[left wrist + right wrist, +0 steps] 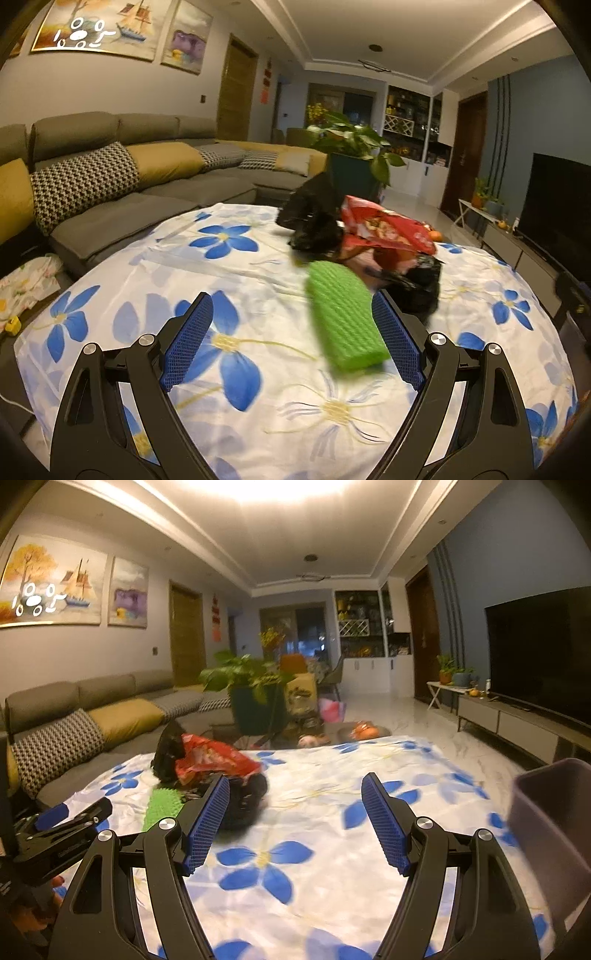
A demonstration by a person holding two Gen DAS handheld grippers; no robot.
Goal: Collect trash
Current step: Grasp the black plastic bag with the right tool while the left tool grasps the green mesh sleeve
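A green foam net sleeve [345, 317] lies on the flower-print tablecloth [236, 258], between my left gripper's fingers and close to the right one. My left gripper [291, 306] is open around it. Behind the sleeve lie a red snack wrapper [384, 229] and crumpled black plastic bags [314, 214]. In the right wrist view my right gripper [295, 790] is open and empty over the cloth, with the red wrapper [214, 760], black bags [170, 753] and green sleeve [162, 805] to its left. The left gripper [62, 827] shows at that view's left edge.
A grey-purple bin [550, 830] stands at the table's right edge. A grey sofa [122, 177] with cushions runs along the left. A potted plant [354, 147] stands beyond the table. A TV [539, 646] on a low cabinet is to the right.
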